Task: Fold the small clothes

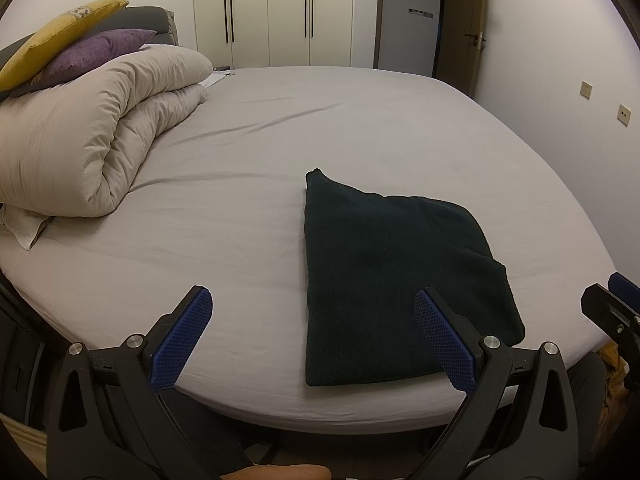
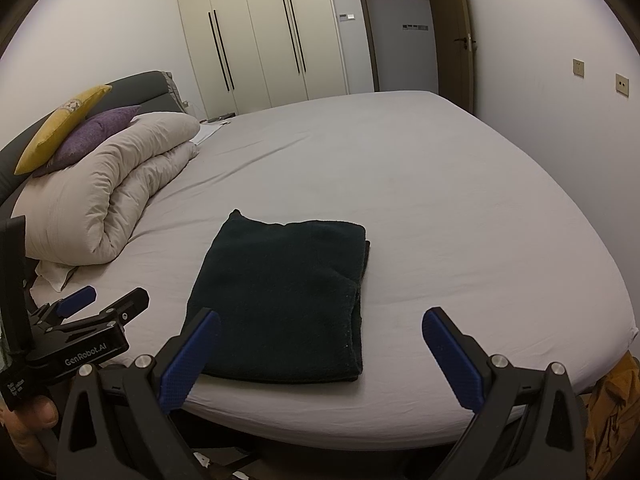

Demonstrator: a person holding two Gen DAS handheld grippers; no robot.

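While the dark garment [image 1: 392, 276] lies folded into a rough rectangle near the front edge of the bed [image 1: 280, 152], both tools are held apart from it and nothing is gripped. The left tool [image 1: 312, 336] is seen with its jaws spread wide, its blue pads [image 1: 182, 344] hanging over the near edge of the mattress; the right-hand pad is seen in front of the garment's lower right part, though contact cannot be told. The right tool [image 2: 320, 356] is likewise spread wide, its left pad seen over the garment's near left corner and its other pad over bare sheet. In the right wrist view the garment [image 2: 280, 304] is shown with stacked layers along its right edge, and the left tool [image 2: 100, 304] is seen to the left of it, gripped by a hand [image 2: 28, 420] at the frame's lower corner. In the left wrist view the tip of the right tool [image 1: 612, 308] is visible at the right margin. A rolled beige duvet [image 1: 92, 132] is laid at the head of the bed, well apart from the garment, with a purple cushion [image 1: 92, 56] and a yellow cushion [image 1: 56, 36] stacked on it. White wardrobe doors [image 1: 272, 12] are seen beyond the bed.
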